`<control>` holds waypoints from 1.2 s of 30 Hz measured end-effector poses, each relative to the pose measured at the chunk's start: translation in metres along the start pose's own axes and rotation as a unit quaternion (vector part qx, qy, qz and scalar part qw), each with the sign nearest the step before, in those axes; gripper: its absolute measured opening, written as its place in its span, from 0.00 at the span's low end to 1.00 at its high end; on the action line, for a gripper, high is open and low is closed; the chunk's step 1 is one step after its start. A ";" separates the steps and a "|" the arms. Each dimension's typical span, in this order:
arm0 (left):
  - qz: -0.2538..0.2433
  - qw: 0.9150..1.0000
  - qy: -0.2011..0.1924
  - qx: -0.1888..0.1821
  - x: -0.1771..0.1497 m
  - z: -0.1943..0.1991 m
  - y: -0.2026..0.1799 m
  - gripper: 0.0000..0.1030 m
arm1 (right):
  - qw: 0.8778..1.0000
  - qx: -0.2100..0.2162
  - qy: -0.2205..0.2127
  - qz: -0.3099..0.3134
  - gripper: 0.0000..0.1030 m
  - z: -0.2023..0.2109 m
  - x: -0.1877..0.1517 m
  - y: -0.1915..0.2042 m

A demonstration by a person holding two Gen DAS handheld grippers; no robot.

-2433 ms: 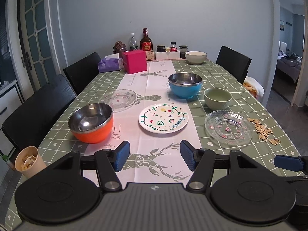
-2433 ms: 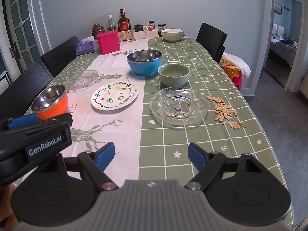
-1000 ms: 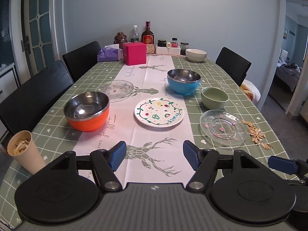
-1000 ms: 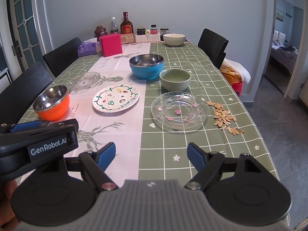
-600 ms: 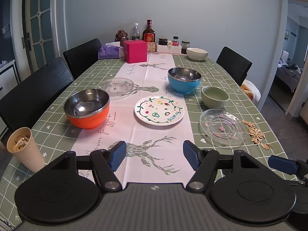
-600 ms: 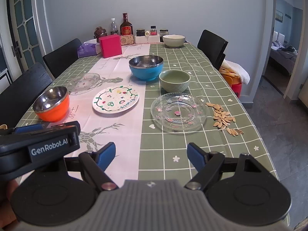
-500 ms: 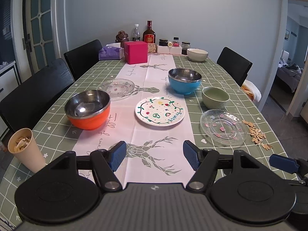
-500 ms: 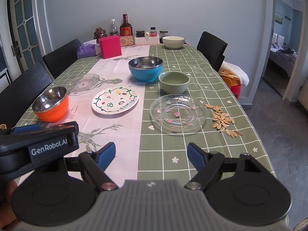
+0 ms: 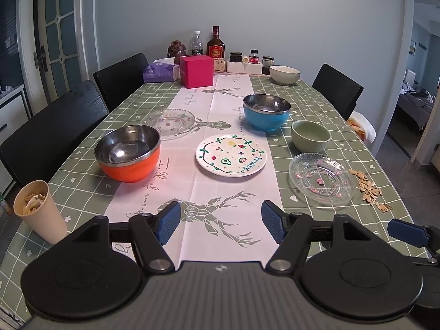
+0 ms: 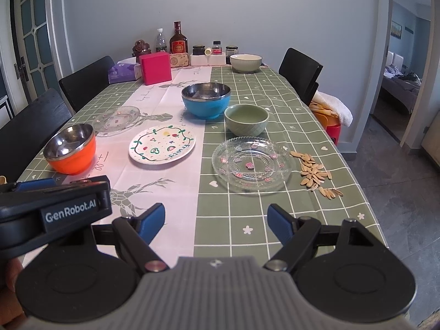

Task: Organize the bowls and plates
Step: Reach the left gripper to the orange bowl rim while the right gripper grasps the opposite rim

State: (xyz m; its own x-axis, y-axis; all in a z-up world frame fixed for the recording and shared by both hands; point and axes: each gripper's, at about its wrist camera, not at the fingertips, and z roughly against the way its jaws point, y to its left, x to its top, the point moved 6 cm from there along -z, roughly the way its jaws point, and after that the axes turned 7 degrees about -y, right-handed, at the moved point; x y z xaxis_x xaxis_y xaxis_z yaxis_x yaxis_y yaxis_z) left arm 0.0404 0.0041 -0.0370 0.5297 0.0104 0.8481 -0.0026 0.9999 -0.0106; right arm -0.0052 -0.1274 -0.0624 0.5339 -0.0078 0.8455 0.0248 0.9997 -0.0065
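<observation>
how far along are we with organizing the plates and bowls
Nothing looks done: no dishes are stacked. The orange bowl, blue bowl, green bowl, painted plate and two glass plates sit apart. Left hand-held gripper and right hand-held gripper are open, empty.

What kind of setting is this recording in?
Most likely a home dining room: a long table in a green checked cloth, black dining chairs along its sides, and a doorway showing a bed on the right.
</observation>
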 end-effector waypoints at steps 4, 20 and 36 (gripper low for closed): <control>-0.001 1.000 0.007 0.001 -0.001 -0.001 0.000 0.77 | 1.000 -0.002 0.001 0.001 0.78 0.000 0.000 0.001; 0.003 1.000 0.008 -0.009 0.020 0.000 0.035 0.77 | 1.000 0.004 -0.027 0.012 0.91 0.000 0.016 0.024; 0.048 0.997 0.044 0.042 0.081 -0.065 0.146 0.83 | 0.996 0.078 0.017 -0.047 0.92 -0.066 0.064 0.089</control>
State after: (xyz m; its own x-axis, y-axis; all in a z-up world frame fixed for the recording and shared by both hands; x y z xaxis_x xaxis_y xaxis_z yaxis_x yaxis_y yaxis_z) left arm 0.1384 0.1503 -0.0042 0.5966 0.1091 0.7951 -0.1263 0.9911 -0.0412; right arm 0.0875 -0.0404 -0.0441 0.5631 -0.1007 0.8202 -0.0531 0.9861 0.1575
